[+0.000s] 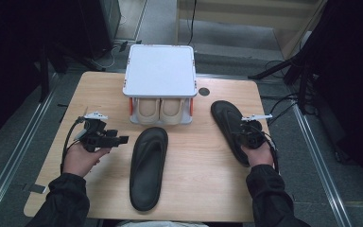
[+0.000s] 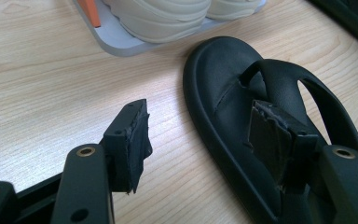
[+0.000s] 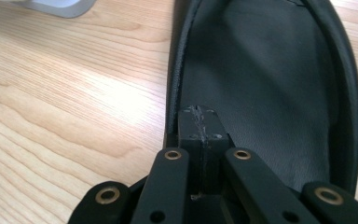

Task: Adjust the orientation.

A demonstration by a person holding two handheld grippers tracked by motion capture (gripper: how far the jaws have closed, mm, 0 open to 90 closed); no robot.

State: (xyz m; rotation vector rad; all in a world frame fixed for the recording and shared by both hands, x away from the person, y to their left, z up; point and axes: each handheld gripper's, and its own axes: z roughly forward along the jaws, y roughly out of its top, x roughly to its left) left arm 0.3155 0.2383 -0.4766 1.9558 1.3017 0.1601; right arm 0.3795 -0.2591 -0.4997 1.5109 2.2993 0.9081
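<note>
Right sandal (image 1: 229, 128) pinched at its edge by shut right tongs (image 1: 246, 135); thin grip, slippage judged likely. Left tongs (image 1: 116, 140) held wide.

Left tool (image 1: 123, 140) agape, right tool (image 1: 242, 126) clamped

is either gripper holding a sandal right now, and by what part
The right gripper is shut over the right sandal at its near rim; whether it pinches the rim cannot be told. The left gripper is open, holding nothing.
</note>
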